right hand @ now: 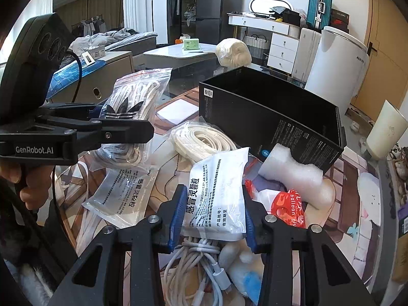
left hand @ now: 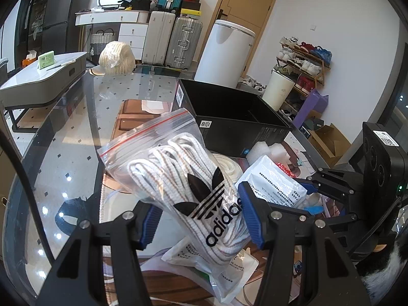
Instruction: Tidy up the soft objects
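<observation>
Left gripper [left hand: 199, 219] is clamped across the zip bag of shoelaces [left hand: 186, 178], blue pads biting the lower half while the sealed red-striped top leans away toward eleven o'clock, lifted clear of the glass table [left hand: 76, 132], and that is the first worry: the plastic is slick and the load sits above the pinch, so a quick swing could let the bag pivot or slide out. Right gripper [right hand: 213, 216] is closed on the white medicine sachet [right hand: 216, 188], holding it by its lower edge with the printed face standing up toward twelve o'clock; it looks a thin, floppy packet, so the grip may be on film alone and it could fold over. Directly beneath it, at six o'clock, the tangle of white charging cables [right hand: 196, 267] lies close to the pads, and a loop could snag and ride up if the hand rises fast. Out at one o'clock the black box [right hand: 275, 117] stands open, the likely target as I read it, with a foam block [right hand: 293, 170] leaning against its near wall and a red balloon packet [right hand: 288, 209] beside that. Both hands carry loads near each other, so crossing paths toward the box risks a bump, and a bag catching the box rim could tip it
</observation>
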A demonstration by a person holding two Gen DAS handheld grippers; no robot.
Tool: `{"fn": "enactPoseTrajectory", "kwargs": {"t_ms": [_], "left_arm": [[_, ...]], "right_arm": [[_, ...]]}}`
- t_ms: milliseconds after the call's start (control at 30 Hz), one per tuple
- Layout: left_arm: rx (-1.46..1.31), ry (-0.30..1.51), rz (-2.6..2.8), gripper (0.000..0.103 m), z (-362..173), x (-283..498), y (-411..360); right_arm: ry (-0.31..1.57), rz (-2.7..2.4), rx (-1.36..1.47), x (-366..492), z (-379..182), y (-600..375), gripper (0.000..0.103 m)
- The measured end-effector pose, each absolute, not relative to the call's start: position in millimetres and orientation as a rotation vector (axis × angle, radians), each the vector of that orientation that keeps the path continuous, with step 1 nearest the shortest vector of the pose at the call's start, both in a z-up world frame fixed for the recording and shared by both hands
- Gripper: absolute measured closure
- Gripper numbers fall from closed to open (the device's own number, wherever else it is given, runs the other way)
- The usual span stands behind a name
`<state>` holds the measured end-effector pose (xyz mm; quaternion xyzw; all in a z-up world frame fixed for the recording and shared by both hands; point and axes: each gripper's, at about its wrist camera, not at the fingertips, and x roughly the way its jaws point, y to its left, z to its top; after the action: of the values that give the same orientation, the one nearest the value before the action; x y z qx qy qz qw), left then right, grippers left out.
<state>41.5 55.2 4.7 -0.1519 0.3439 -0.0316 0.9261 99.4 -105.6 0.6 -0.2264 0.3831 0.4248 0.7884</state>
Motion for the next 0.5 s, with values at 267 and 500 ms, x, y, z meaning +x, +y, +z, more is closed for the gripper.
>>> {"fn": "enactPoseTrajectory", "kwargs": {"t_ms": [267,500], "left_arm": [[-0.313,0.712,-0.067,0.046,2.0,42.7,54.8],[-0.307,0.717,-0.071,0.046,0.6,43.2,54.2]], "right_arm": [[0.835,0.914,-0.539,100.6,-3.4,-91.6,0.063],[0.848,0.907,-0.563,102.2,-9.4,-83.5,0.062]]}}
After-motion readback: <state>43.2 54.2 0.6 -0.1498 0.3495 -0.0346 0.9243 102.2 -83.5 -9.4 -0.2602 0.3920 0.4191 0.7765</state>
